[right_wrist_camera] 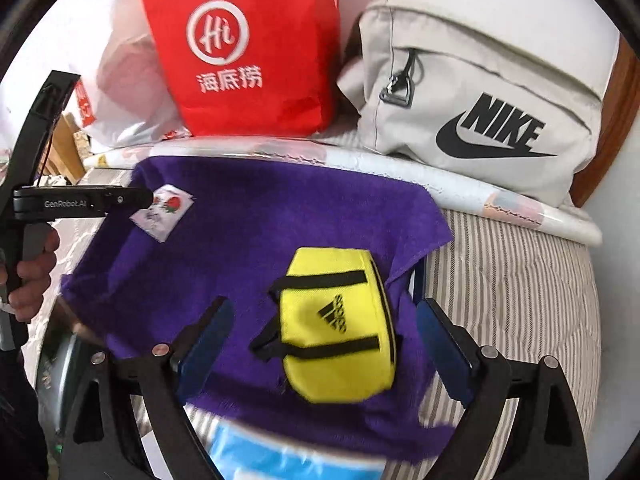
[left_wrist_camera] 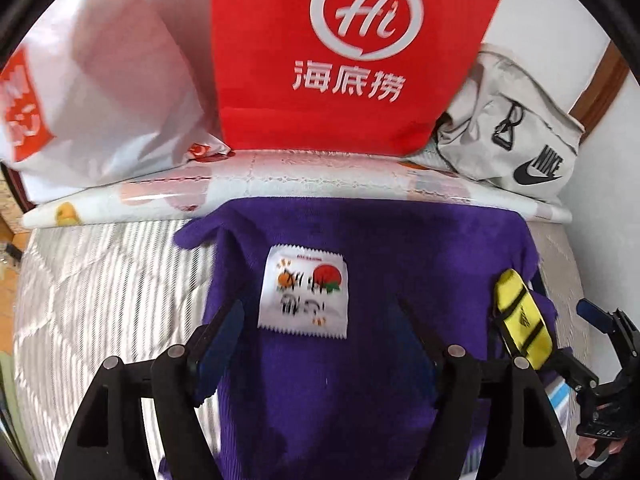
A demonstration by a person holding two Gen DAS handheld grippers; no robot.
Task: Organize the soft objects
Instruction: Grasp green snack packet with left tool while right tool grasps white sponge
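Note:
A purple towel (left_wrist_camera: 360,264) (right_wrist_camera: 248,216) lies spread on a striped mattress (left_wrist_camera: 104,280). On it rest a white sachet with fruit pictures (left_wrist_camera: 304,288) (right_wrist_camera: 164,212) and a small yellow Adidas pouch (right_wrist_camera: 340,320) (left_wrist_camera: 520,320). My left gripper (left_wrist_camera: 318,312) is open over the towel, its blue pads standing either side of the sachet's near edge without touching it. My right gripper (right_wrist_camera: 324,308) is open with the yellow pouch lying between its fingers, and a gap shows on both sides. A hand (right_wrist_camera: 32,280) holds the left gripper's handle.
Along the far edge stand a red Hi bag (left_wrist_camera: 344,52) (right_wrist_camera: 248,52), a white plastic bag (left_wrist_camera: 108,92) and a grey Nike bag (right_wrist_camera: 480,100) (left_wrist_camera: 516,132), behind a rolled printed sheet (left_wrist_camera: 280,176). A blue-and-white packet (right_wrist_camera: 260,456) pokes from under the towel's near edge.

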